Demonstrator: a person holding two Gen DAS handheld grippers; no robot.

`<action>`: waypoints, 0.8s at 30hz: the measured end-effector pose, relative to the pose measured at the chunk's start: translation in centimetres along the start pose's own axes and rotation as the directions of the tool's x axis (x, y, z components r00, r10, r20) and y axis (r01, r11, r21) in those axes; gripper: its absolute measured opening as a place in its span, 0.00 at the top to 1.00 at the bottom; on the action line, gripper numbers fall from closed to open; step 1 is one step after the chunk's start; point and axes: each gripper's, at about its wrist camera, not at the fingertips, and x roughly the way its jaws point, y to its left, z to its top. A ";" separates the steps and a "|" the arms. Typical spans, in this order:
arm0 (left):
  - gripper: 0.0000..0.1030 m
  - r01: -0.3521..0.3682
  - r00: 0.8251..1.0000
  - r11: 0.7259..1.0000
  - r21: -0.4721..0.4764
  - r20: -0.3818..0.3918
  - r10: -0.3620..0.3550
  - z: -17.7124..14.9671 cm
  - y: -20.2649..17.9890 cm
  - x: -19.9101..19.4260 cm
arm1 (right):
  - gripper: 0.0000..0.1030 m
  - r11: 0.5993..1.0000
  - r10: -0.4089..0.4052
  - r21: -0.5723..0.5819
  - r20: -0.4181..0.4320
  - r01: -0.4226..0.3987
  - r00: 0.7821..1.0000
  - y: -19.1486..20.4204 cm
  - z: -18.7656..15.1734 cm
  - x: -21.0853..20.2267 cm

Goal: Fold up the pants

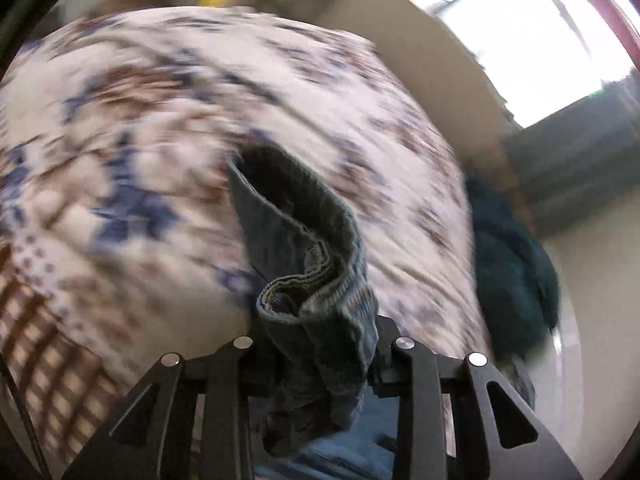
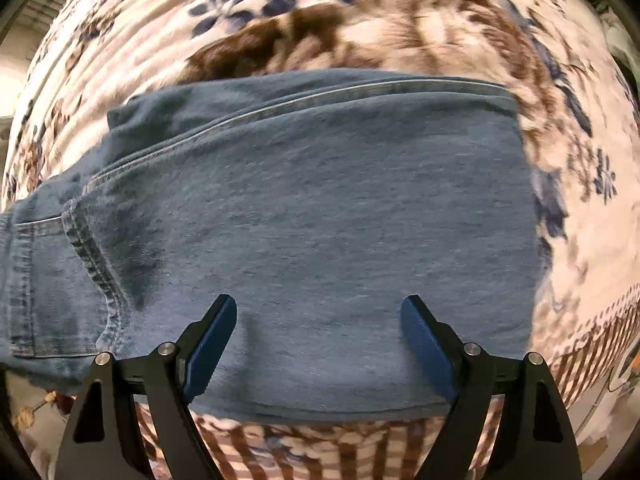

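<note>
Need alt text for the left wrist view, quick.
The left gripper is shut on a bunched hem of the denim pants, lifted above a blurred floral blanket. A dark teal cloth lies at the blanket's right edge.

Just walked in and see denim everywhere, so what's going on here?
A person is folding jeans on a floral blanket with two tools. The left hand-held gripper is shut on a bunched hem of the denim, lifted above the blanket. The right hand-held gripper is open, its blue pads over the flat, partly folded jeans.

Right tool [image 2: 318, 344]: black linkage arms, silver pivot screws, blue finger pads [image 2: 210, 350] (flat, rectangular).
</note>
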 end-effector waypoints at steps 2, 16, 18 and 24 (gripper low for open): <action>0.73 0.042 0.998 0.995 0.090 -0.053 -0.037 -2.5 -4.8 0.8 | 0.16 1.000 0.006 0.018 0.008 -0.006 1.000 -2.2 -0.2 -0.8; 0.72 -0.074 0.872 0.830 0.553 -0.369 0.323 -21.7 -13.5 17.9 | 0.16 0.989 -0.044 0.143 0.045 0.037 0.998 -21.5 -1.9 -4.5; 0.70 -0.074 0.863 0.811 0.581 -0.371 0.344 -22.1 -14.1 17.6 | 0.16 0.991 -0.027 0.130 0.055 0.019 0.998 -23.2 -1.7 -5.0; 0.49 -0.100 0.834 0.779 0.619 -0.375 0.405 -22.0 -16.4 15.7 | 0.16 0.987 0.134 0.078 0.108 -0.142 0.985 -24.1 -1.8 -6.0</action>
